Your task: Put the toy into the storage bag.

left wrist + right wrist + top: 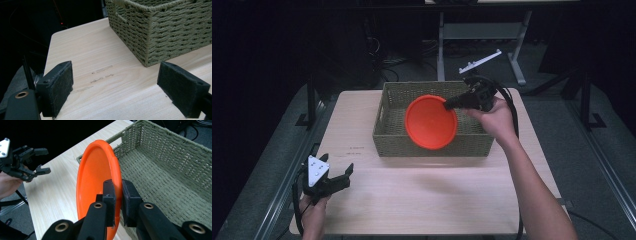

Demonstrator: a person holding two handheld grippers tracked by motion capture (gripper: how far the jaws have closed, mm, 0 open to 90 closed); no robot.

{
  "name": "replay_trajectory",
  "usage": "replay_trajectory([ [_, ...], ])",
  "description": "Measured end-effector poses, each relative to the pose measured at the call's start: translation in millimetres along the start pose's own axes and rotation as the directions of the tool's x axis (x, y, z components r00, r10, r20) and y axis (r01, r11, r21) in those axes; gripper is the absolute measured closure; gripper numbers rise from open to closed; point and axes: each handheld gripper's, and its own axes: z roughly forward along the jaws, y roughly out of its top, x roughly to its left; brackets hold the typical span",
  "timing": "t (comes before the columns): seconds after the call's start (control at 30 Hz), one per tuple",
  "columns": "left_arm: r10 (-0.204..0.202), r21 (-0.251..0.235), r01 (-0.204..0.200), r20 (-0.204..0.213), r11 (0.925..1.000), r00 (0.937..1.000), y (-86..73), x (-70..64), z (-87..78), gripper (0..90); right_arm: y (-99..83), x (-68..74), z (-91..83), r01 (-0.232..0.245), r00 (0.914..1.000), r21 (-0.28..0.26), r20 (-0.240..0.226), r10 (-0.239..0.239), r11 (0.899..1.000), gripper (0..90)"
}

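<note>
Now | right gripper (118, 191) pinches the smooth round orange plate (431, 122) by its rim, tilted above the woven green basket (387, 134) | left gripper (337, 176) spread wide over pale wood table (422, 200) | plate hides part of basket floor.

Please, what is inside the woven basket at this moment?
The basket shows only its bare woven floor. The orange plate, clamped by the right gripper, stands on edge over the basket's near side. In the high view the plate hides part of the floor, so that part stays uncertain.
</note>
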Motion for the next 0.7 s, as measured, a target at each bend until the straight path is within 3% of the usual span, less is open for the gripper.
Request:
replay_trajectory([
  [0.47, -0.011, -0.003, 0.011, -0.003, 0.9999, 0.9999, -0.2, 1.1, -0.7, 12.8, 24.7, -7.0, 13.6, -0.024, 0.9996, 0.008, 0.015, 0.024, 1.0, 82.1],
  [0.7, -0.016, -0.005, 0.016, -0.003, 0.9999, 0.9999, -0.1, 1.0, -0.5, 12.7, 31.3, -18.1, 22.1, -0.045, 0.9987, 0.011, 0.023, 0.045, 0.999, 82.1],
])
